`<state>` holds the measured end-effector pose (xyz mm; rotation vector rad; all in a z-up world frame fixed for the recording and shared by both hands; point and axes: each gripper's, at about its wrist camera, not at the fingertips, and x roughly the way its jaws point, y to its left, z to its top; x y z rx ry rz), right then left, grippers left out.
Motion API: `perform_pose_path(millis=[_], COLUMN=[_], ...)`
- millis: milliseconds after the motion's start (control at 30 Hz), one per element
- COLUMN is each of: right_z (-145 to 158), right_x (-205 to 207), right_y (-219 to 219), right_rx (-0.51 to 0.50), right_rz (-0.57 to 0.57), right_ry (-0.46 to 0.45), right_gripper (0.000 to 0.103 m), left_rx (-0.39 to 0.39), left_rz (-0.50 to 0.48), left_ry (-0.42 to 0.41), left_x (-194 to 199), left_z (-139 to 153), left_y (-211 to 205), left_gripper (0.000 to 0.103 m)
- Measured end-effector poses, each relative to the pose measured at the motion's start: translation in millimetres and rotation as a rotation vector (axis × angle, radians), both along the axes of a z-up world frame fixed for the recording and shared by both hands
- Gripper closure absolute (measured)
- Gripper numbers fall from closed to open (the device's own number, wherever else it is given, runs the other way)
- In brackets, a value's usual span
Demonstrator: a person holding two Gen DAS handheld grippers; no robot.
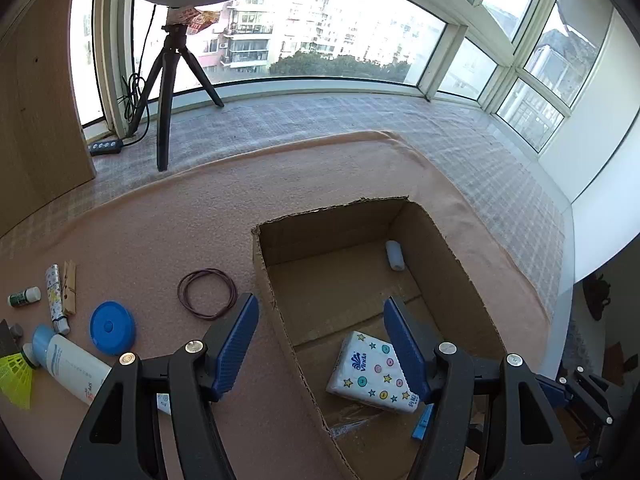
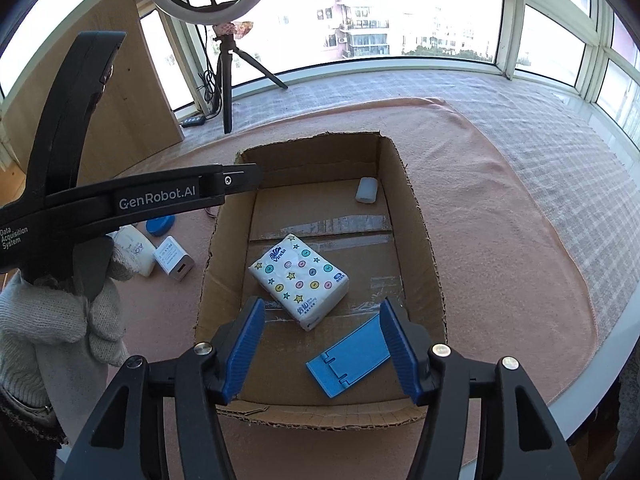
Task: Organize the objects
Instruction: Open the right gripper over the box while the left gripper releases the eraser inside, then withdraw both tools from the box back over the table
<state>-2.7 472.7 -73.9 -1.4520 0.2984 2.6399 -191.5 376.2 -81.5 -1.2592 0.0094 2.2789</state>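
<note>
An open cardboard box (image 1: 452, 264) (image 2: 420, 240) lies on the pink cloth. Inside it are a Vinda tissue pack (image 1: 374, 372) (image 2: 298, 280), a small white bottle (image 1: 395, 255) (image 2: 367, 190) at the far end, and a flat blue stand (image 2: 348, 360). My left gripper (image 1: 322, 348) is open and empty, above the box's left wall. My right gripper (image 2: 322, 344) is open and empty, above the box's near end. Left of the box lie brown rubber bands (image 1: 207, 293), a blue lid (image 1: 112, 327), a white sunscreen tube (image 1: 76, 368), a clothespin (image 1: 69, 287) and a patterned tube (image 1: 55, 298).
A small green-capped bottle (image 1: 24, 297) and a yellow shuttlecock (image 1: 16, 376) lie at the far left. A white charger (image 2: 174, 258) lies left of the box. A tripod (image 1: 168, 80) with ring light stands on the sill. A wooden board (image 1: 36, 120) leans left.
</note>
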Motion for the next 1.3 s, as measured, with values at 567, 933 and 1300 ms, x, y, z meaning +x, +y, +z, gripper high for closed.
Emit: perform_pose_path(millis=[567, 933, 1300], right_z=[3.1, 2.4, -6.1], right_x=[-23.2, -52.7, -89.9], right_y=[-45.5, -92.4, -137.4], right_rx=[-0.075, -0.132, -0.170], right_rz=[0.083, 0.179, 0.297], right_ry=[0.009, 0.012, -0.004], right_gripper=[0.047, 0.047, 0.047], left_rx=[-0.017, -0.034, -0.034], left_rz=[0.180, 0.297, 0.390], left_ry=[0.013, -0.038, -0.081], left_x=[24.1, 48.2, 72.7], left_z=[9.2, -3.9, -16.2], left_y=[-120.9, -211.8, -274.5], left_gripper=[0.035, 0.035, 0.034])
